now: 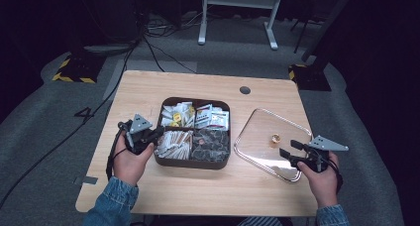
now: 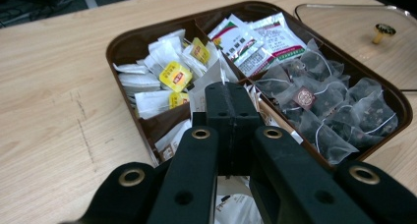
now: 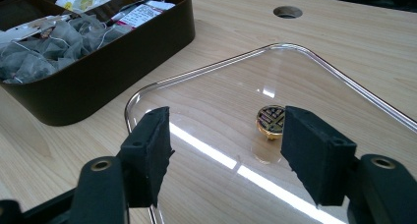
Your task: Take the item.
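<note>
So at this point the left gripper [image 1: 157,133] was sitting at the left edge of the brown box [image 1: 163,161], jaws clenched together with nothing that I could see pinched between them. In the left gripper view the closed jaws pointed over the near-left compartment, right above the white sachets [image 2: 231,204]. The hand [image 1: 130,161] came up from the bottom of the high view, forearm angled slightly inward, gripper tilted toward the box.

The box itself sat mid-table — four compartments: yellow-tagged tea bags [image 2: 176,75] far left, printed packets [image 2: 255,47] far right, mesh pyramid bags [image 2: 339,111] near right.

Further right, the clear lid [image 1: 262,127] lay flat on the table, just beside the box but not touching it, with its little gold knob [image 3: 270,120] pointing up. The right gripper [image 3: 223,153] hovered low over the lid's near edge, jaws released and spread wide, the knob framed between them but farther off. That hand [image 1: 322,181] was held level, aimed forward along the table.

My read: this was the reach-for-the-lid step, lid not yet grabbed. Next move would need the right gripper to slide forward, straddle the knob and squeeze — it's small and shiny, so a centred pinch matters — then lift and set the lid squarely on the box.
</note>
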The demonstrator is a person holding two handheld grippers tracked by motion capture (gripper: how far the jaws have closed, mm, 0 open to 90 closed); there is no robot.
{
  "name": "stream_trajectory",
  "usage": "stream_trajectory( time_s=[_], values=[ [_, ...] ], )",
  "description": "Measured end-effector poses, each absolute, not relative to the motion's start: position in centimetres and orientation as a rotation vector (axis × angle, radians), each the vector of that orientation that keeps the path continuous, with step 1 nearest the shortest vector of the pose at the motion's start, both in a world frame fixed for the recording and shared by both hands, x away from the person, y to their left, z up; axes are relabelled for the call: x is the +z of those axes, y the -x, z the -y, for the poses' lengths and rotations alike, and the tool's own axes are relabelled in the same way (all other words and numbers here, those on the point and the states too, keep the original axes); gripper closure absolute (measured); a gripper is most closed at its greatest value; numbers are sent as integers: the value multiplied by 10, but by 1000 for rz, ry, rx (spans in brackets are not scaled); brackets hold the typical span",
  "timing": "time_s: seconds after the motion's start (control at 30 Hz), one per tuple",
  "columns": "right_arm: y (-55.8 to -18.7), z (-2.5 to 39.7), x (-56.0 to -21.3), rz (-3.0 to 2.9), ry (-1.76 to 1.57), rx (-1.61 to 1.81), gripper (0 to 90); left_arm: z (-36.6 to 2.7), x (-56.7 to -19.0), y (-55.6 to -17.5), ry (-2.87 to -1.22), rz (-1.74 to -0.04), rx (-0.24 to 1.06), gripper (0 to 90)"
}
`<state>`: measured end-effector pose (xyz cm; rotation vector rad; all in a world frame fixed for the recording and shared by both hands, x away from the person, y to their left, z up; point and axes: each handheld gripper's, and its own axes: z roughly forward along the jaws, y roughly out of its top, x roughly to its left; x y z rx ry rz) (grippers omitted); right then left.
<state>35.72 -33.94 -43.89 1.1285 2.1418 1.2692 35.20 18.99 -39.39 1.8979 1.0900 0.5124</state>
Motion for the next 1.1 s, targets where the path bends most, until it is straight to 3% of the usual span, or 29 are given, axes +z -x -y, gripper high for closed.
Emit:
stream_trajectory(
  time_s=[0.5,1.1],
  values=[
    [-366,326,-438,-2172,-1090,1275,362,-212,-381,-336,-1830,-1107,566,900],
    [-384,305,-441,-2215,-1058,1279,356,-265,-394,-326,-1803,-1302,716,900]
  ],
)
